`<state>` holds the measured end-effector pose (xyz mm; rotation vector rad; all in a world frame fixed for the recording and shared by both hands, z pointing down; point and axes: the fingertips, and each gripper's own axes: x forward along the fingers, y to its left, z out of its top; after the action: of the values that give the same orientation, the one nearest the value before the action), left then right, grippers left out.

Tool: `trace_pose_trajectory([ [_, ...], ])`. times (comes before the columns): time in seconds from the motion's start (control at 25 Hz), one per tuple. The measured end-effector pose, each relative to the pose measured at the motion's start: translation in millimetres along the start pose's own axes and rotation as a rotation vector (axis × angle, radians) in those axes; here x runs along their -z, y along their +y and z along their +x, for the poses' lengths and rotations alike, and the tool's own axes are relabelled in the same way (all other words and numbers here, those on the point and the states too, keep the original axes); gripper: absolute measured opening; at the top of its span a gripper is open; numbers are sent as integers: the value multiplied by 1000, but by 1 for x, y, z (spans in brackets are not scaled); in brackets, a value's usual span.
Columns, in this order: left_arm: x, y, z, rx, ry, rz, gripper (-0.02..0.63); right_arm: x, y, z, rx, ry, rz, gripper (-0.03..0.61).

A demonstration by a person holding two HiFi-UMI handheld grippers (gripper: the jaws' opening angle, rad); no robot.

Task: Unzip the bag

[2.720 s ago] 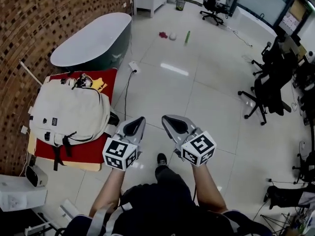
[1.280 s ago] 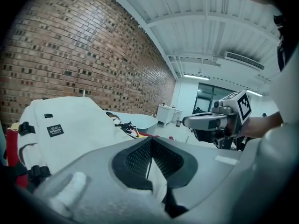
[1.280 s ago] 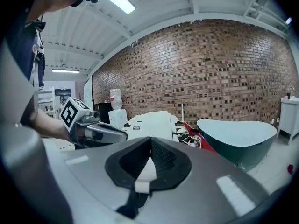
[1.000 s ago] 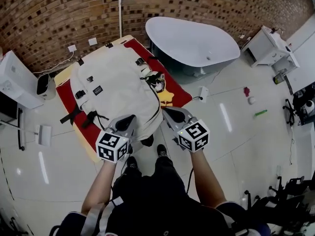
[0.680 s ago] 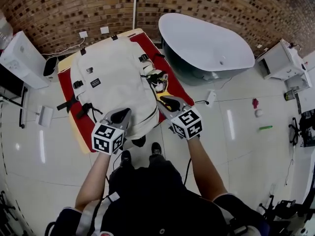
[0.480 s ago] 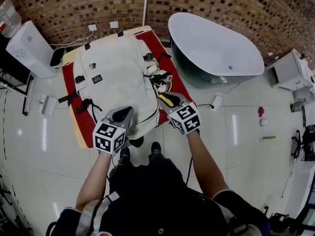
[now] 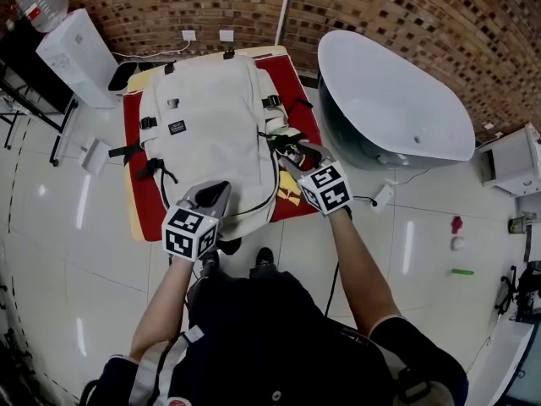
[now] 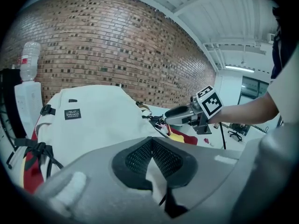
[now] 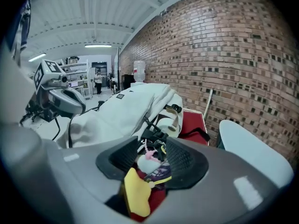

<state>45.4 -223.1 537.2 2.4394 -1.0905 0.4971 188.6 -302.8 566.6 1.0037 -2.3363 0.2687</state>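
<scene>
1. Cream canvas backpack lies flat on a red mat. The mat sits on a tan low board on the tiled floor, close to the brick wall.
2. Bag front faces up, w/ a small black label. Black straps trail off its left side in head view.
3. L claw is clenched. In left gripper view its pads meet tip to tip, w/ only cream fabric showing through the gap beneath. It hovers over the bag's near edge; can't tell if it touches.
4. R claw is released, jaws wide apart, and they have just been opening. It sits at the bag's right side, by a bundle of dangling bits.
5. Right gripper view: between the open jaws are a pink-white pom, a yellow plush charm & black cords coming off the bag. Pads aren't pressing any of them.
6. L claw also shows far left in right gripper view.
7. White oval tub stands just right of the mat.
8. Water dispenser w/ bottle on top stands at upper left, by the wall.
</scene>
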Motion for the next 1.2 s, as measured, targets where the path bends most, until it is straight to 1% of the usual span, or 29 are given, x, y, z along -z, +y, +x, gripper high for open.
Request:
trace_pose_trajectory([
  [0.12,-2,-1,6,-13,-5,-13,3,-4,-7,12,-30,37,-83,176],
  [0.24,-2,-3,8,-24,-9,-26,3,4,-9,25,-63,107,-169,172],
  [0.32,-5,-2,9,-32,-17,-32,3,8,-6,29,-84,144,-210,160],
  [0.4,-5,1,9,-40,-20,-41,3,11,-3,30,-92,159,-242,155],
  [0.64,1,7,10,-40,-6,-60,3,24,5,20,-86,200,-329,86],
  [0.84,5,11,3,-32,-3,-62,3,27,15,11,-73,240,-345,49],
  [0.92,9,14,1,-34,7,-63,3,25,22,4,-79,241,-338,48],
  [1.12,33,29,1,-68,80,-67,3,25,40,-7,-90,248,-301,44],
  [1.2,39,32,3,-68,95,-69,3,27,46,-9,-91,258,-289,44],
])
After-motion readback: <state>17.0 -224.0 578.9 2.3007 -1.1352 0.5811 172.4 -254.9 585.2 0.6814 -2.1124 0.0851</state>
